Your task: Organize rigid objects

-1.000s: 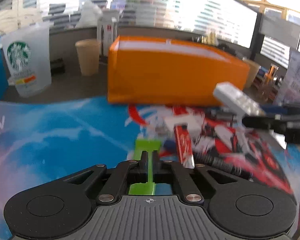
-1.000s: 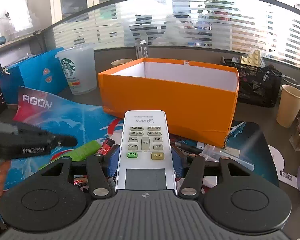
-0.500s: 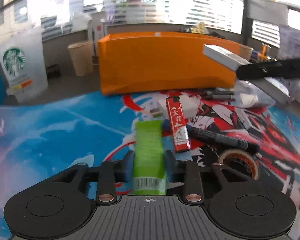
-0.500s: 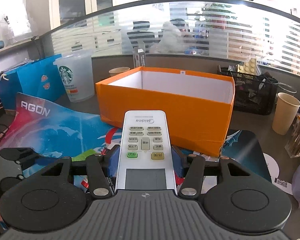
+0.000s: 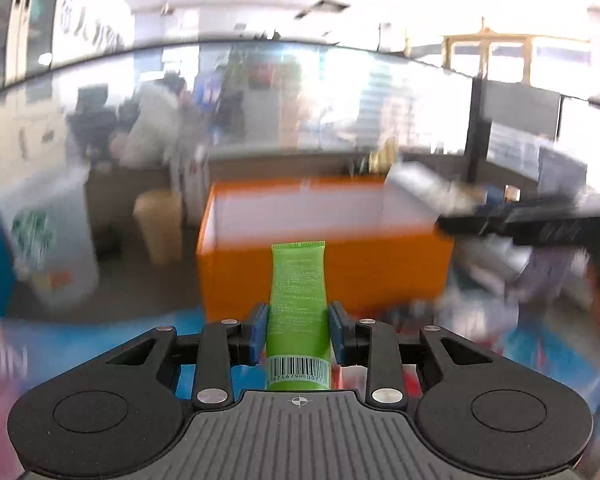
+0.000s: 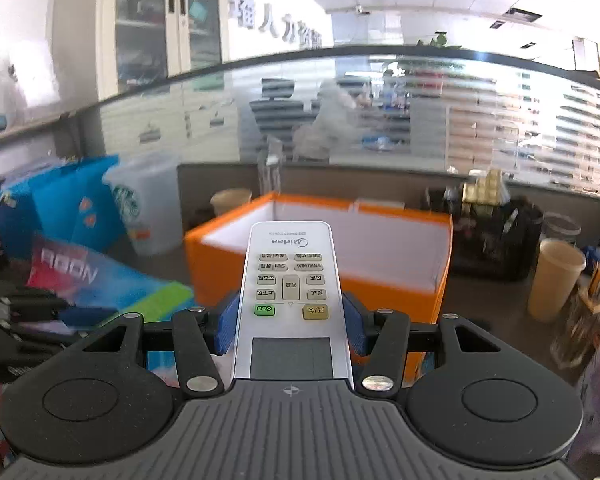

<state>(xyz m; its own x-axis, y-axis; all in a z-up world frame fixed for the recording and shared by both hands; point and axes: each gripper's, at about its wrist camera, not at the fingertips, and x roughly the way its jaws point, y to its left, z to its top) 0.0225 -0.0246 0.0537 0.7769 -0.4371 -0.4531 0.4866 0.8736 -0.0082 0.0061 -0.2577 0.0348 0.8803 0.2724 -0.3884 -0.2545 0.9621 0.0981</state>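
My left gripper (image 5: pixel 298 334) is shut on a green tube (image 5: pixel 298 292) and holds it raised, pointing at the open orange box (image 5: pixel 328 256). My right gripper (image 6: pixel 290 322) is shut on a white Midea remote control (image 6: pixel 290 280), also lifted and facing the orange box (image 6: pixel 396 280). In the left wrist view the right gripper with the remote (image 5: pixel 428 188) shows blurred at the right, near the box's right end. In the right wrist view the left gripper (image 6: pixel 36 312) is at the lower left with the green tube (image 6: pixel 160 300).
A Starbucks cup (image 6: pixel 140 208) and a paper cup (image 6: pixel 230 200) stand left of the box. Blue bags (image 6: pixel 52 204) sit far left. A black basket (image 6: pixel 496 236) and another paper cup (image 6: pixel 554 280) stand to the right. A colourful AGON mat (image 6: pixel 84 276) covers the table.
My left gripper closed on the green tube and lifted it off the mat toward the box. My right gripper rose with the remote.
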